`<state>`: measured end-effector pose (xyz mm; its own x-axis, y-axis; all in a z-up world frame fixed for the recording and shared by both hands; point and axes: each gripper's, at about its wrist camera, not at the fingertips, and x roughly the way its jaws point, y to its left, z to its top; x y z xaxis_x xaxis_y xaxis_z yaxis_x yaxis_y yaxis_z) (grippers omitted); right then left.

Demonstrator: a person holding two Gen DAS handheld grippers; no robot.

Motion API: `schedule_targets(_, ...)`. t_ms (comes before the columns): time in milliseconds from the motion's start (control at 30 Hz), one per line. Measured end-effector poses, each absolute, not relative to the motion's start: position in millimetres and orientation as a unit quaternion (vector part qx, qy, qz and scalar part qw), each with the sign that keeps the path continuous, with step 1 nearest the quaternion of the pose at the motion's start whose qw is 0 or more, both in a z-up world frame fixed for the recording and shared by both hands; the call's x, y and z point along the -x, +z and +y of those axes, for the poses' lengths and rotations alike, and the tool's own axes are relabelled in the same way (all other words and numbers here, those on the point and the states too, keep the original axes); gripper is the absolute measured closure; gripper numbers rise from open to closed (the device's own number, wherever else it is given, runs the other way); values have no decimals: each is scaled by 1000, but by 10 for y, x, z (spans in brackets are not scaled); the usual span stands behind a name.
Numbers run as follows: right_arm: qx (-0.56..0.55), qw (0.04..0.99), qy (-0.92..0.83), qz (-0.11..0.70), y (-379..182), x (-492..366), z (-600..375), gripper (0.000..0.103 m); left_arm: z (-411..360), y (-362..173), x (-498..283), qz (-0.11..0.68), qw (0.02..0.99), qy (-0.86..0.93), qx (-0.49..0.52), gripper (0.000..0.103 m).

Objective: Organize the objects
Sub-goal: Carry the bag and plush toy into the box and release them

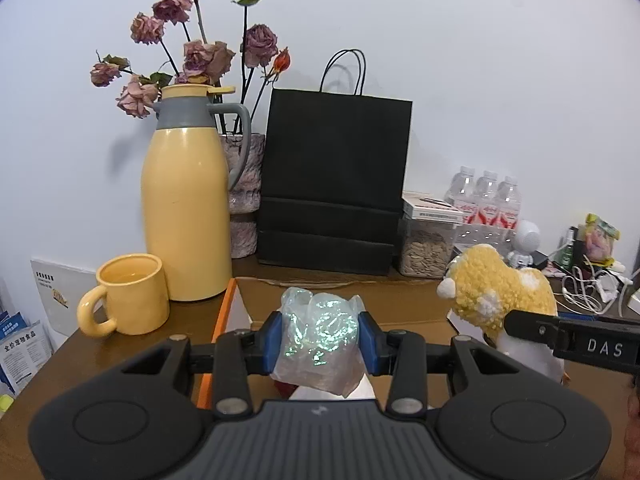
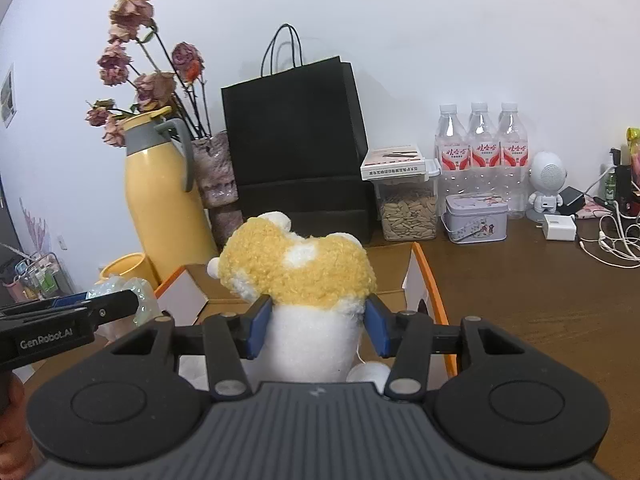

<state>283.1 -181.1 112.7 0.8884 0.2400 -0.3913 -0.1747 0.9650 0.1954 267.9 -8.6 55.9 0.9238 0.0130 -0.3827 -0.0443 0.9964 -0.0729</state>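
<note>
Standing against the white wall on the brown wooden table (image 2: 540,300) are a tall black paper bag (image 1: 334,176) and a yellow thermos jug with a grey collar (image 1: 186,200). Nearer, an open cardboard box with orange edges (image 2: 430,280) sits under both tools. The right gripper (image 2: 318,330) clamps a fluffy yellow-and-white plush toy (image 2: 304,276); the left gripper (image 1: 322,338) squeezes a crumpled clear plastic bundle (image 1: 318,332), both over the box.
</note>
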Motion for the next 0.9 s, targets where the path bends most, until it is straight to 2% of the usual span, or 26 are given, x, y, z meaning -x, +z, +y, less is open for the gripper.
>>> schedule_targets(733,-39,959,101,263,801,-3714,-1810,52,-18,327,-3593,240,970,29,15,64)
schedule_targets(833,-31,957,97,272,766,-3753,-1801,44,-24,298,-3617,244,969,29,12,56)
schedule_targets(867,-28,957,93,274,753,-3763,-1802,38,-21,291,-3626,244,969,29,12,42)
schedule_targets(900,-26,957,88,276,747,-3769,-1809,16,-19,288,-3637,247,968,31,12,18)
